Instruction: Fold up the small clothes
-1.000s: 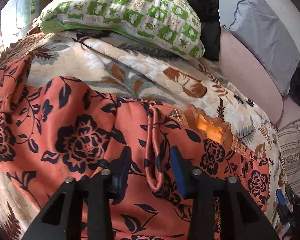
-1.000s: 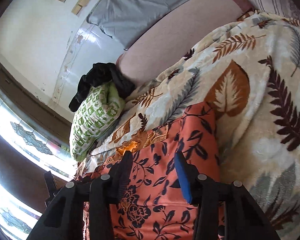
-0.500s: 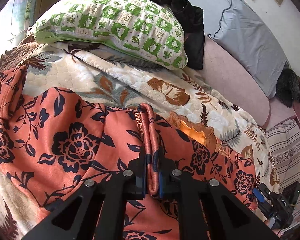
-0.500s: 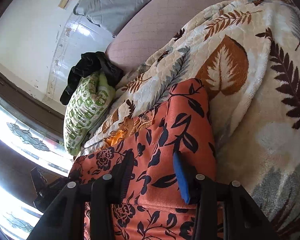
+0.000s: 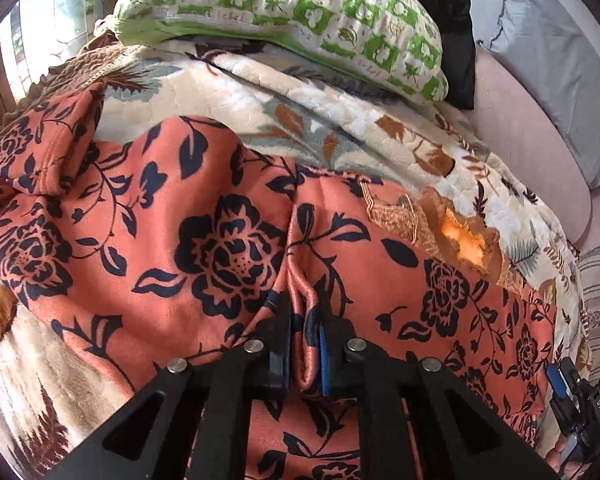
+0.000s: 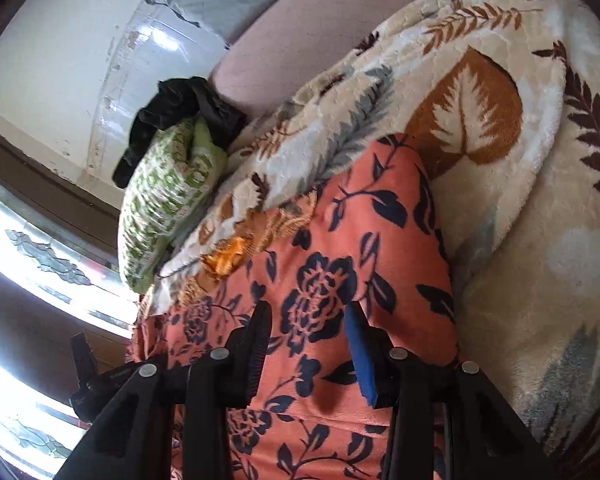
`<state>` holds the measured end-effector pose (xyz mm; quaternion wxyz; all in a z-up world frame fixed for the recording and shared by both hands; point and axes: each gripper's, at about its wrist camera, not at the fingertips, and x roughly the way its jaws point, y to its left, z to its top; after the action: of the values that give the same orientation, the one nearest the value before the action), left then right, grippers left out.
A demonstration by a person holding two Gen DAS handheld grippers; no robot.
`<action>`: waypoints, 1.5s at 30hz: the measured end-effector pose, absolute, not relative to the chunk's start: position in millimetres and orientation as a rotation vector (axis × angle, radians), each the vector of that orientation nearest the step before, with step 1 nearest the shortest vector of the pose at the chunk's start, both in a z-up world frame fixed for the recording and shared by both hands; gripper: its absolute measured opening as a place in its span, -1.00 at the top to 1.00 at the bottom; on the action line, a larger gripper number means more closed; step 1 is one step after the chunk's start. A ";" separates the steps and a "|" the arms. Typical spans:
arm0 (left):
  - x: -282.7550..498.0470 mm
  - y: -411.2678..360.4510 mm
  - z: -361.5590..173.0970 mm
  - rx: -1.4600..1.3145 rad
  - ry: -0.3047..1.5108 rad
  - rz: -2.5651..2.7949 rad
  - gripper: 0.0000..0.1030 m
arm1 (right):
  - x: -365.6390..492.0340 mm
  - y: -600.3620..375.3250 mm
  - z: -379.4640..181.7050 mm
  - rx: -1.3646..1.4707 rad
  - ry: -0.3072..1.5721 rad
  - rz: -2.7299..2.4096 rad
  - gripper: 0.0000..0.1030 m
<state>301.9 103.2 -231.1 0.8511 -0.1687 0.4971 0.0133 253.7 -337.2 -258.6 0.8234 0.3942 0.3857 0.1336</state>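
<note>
An orange garment with a dark navy flower print lies spread on a cream leaf-patterned blanket. My left gripper is shut on a pinched ridge of the garment near its middle. In the right wrist view the same garment lies under my right gripper, whose jaws stand wide apart over the cloth, holding nothing. An orange embroidered patch shows at the garment's far edge.
A green and white pillow and a black garment lie at the back. A grey pillow rests on the pink sofa back. The blanket covers the seat to the right. A bright window is at the left.
My left gripper went from open to shut on a fold of the garment and has pulled the fold up into a ridge. My right gripper stayed open and shifted over the garment.
</note>
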 end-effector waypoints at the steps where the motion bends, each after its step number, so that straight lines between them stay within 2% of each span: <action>1: 298.5 108.5 -227.7 -0.368 1.034 0.045 0.78 | 252.8 -334.2 -252.4 0.819 0.801 0.302 0.20; 4: 279.9 131.3 -218.0 -0.399 0.994 0.114 0.76 | 257.4 -319.3 -252.1 0.787 0.845 0.325 0.20; 6: 264.5 153.6 -212.7 -0.429 0.973 0.179 0.64 | 265.3 -307.4 -269.4 0.765 0.957 0.305 0.16; 7: 257.0 166.3 -210.7 -0.456 0.966 0.212 0.45 | 268.0 -302.4 -278.9 0.749 1.010 0.296 0.15; 8: 249.4 179.7 -210.7 -0.490 0.959 0.239 0.25 | 266.0 -301.5 -279.5 0.746 0.985 0.291 0.16; 11: 222.1 227.3 -206.5 -0.581 0.928 0.337 -0.03 | 261.9 -302.8 -271.8 0.787 0.964 0.318 0.14; 13: 205.1 260.2 -205.8 -0.646 0.917 0.397 -0.13 | 257.5 -305.5 -268.2 0.847 0.929 0.353 -0.06; 18: 188.5 327.9 -210.2 -0.818 0.887 0.459 -0.15 | 254.7 -293.8 -256.7 0.828 0.890 0.415 -0.10; 22: 193.3 353.9 -217.4 -0.902 0.866 0.486 -0.12 | 256.1 -287.6 -257.7 0.807 0.900 0.408 -0.10; 28: 236.5 348.9 -193.4 -0.714 0.869 0.448 -0.14 | 259.6 -293.8 -263.1 0.837 0.904 0.403 -0.10; 33: 266.0 341.0 -214.1 -0.961 0.906 0.255 -0.14 | 263.8 -294.4 -266.7 0.834 0.907 0.398 -0.10; 38: 277.4 353.5 -235.9 -1.162 0.825 0.264 -0.12 | 264.1 -291.3 -267.4 0.809 0.904 0.403 -0.10; 45: 292.4 366.8 -266.7 -1.252 0.777 0.314 -0.10 | 267.7 -289.7 -270.6 0.805 0.909 0.400 -0.10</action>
<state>292.4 366.8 -266.7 0.7296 -0.5683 0.3526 0.1427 267.7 -289.7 -270.6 0.8025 0.3759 0.4242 0.1867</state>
